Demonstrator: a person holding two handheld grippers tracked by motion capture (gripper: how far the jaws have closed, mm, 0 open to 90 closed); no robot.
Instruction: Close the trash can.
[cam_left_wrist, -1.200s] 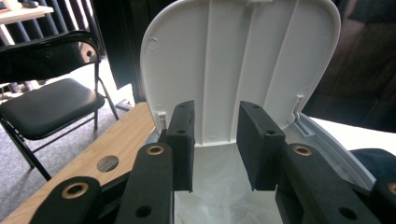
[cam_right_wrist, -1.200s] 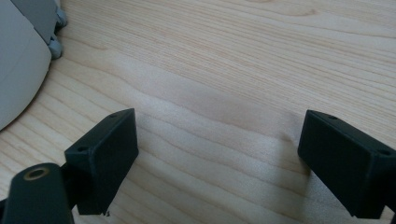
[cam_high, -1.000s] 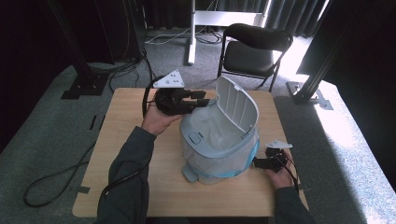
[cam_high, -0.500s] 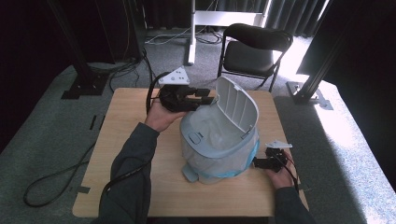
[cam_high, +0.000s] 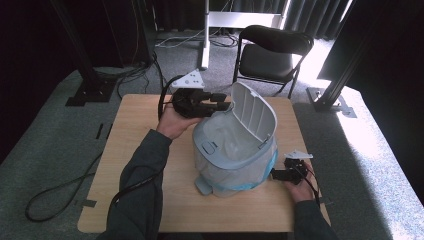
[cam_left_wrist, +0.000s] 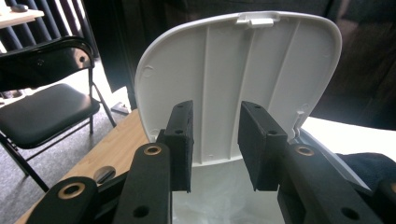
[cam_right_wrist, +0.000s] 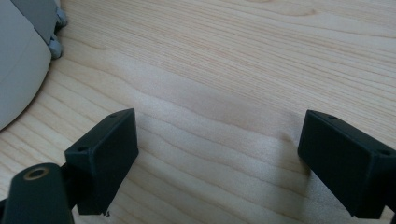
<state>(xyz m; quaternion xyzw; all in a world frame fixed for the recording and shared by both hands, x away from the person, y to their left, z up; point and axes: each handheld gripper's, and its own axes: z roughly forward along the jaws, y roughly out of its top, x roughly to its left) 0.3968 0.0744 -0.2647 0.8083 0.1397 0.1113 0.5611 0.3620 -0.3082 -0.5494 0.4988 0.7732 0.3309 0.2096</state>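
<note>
A: What is the largest thing here?

B: The surface, one pale wooden rectangle with a fine, straight grain. Beyond it stands one black folding chair with a padded seat.

A: And on the wood?

B: One bin, rounded, of smooth light grey plastic, with a blue band near its base. It sits between the two grippers. Its lid stands upright: white plastic, arch-shaped, ribbed on the inner face, with a small catch at the top edge.

A: Anything inside?

B: A thin, crinkly, translucent white liner; I cannot tell whether anything lies in it.

A: Where are the grippers?

B: The left gripper is at the bin's far rim, its two black foam-faced pads partly apart, with the lid's inner face just ahead. Nothing is clamped between them. The right gripper rests low on the surface near the bin's base, jaws wide apart over bare wood, the bin's grey wall to its left.
</note>
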